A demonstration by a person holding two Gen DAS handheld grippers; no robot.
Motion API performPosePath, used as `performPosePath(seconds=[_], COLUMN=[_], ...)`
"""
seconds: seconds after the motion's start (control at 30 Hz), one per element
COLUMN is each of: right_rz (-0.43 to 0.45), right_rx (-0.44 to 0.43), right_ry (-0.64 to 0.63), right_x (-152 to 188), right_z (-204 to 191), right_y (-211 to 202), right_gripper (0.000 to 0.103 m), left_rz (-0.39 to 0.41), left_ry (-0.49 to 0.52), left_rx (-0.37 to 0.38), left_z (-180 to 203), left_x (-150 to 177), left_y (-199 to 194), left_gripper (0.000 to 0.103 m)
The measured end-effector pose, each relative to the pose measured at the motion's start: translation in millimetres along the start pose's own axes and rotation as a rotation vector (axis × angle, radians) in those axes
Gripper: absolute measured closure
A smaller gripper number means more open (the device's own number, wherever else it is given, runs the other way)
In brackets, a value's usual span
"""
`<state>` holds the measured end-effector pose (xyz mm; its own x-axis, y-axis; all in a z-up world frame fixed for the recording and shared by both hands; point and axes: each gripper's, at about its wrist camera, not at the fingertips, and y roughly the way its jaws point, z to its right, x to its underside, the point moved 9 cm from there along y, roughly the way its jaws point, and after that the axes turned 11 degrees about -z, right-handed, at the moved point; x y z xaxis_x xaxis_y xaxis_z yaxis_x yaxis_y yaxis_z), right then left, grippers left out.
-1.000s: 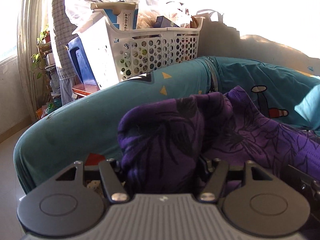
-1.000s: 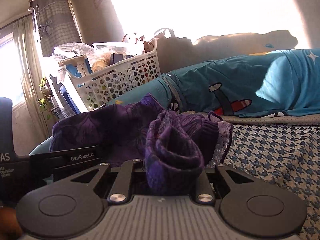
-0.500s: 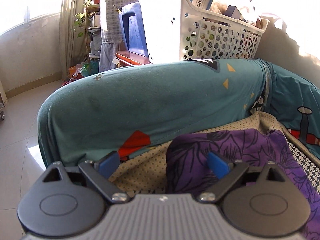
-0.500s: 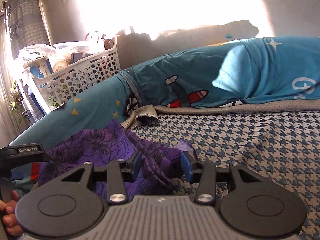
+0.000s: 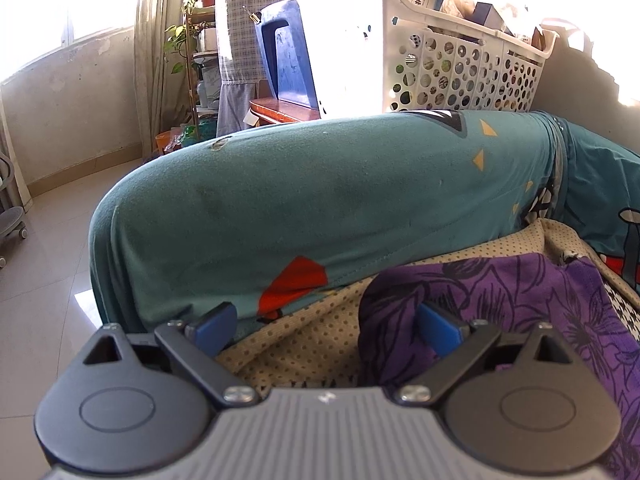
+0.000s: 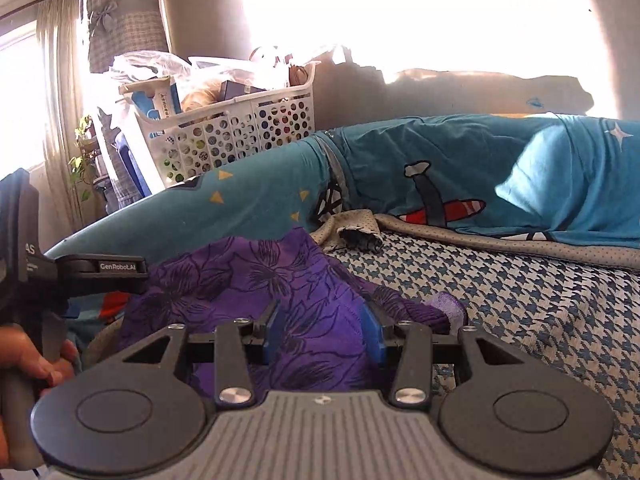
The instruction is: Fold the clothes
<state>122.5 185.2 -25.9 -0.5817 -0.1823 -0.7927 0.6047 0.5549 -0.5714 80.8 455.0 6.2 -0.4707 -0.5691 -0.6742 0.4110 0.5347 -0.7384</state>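
While the left gripper (image 5: 326, 330) was spreading its jaws wide, nothing was pinched by it: its right pad sat against the edge of the purple garment (image 5: 520, 304), and its left pad stood clear over the dotted cloth (image 5: 304, 340). Just beyond it the teal armrest (image 5: 312, 200) rose, with a white basket (image 5: 460, 64) further behind.

The right gripper (image 6: 324, 334) was held part-way spread, the garment (image 6: 248, 276) lying between its blue pads and bunched there; whether the pads were pressing on it could not be told. To its left the other gripper (image 6: 116, 268) and a hand (image 6: 28, 356) were seen; to its right and ahead the houndstooth seat cover (image 6: 540, 300) stretched away.

A release after laying a fold was judged to be the step in hand. It would be done well if both grippers were drawn straight back, low and slowly, so that no cloth was dragged. The rumpled edge near the right gripper would then need smoothing before another fold was made.
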Motion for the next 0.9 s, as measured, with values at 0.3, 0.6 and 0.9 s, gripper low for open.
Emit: performPosePath(seconds=[0.3, 0.6, 0.9], right_rz=[-0.137, -0.156, -0.146], right_rx=[0.043, 0.052, 0.042], right_ry=[0.105, 0.126, 0.121], right_x=[24.3, 23.4, 21.3], right_z=[34.7, 37.9, 33.8], right_y=[46.5, 27.9, -26.3], right_gripper=[0.062, 0.062, 0.06], left_rz=[-0.031, -0.096, -0.041], left_ry=[-0.021, -0.053, -0.009], left_rx=[-0.024, 0.014, -0.013], left_z=[-2.3, -8.8, -14.7], left_x=[3.6, 10.3, 15.3], left_y=[25.1, 41.3, -6.7], left_gripper=[0.0, 0.0, 0.0])
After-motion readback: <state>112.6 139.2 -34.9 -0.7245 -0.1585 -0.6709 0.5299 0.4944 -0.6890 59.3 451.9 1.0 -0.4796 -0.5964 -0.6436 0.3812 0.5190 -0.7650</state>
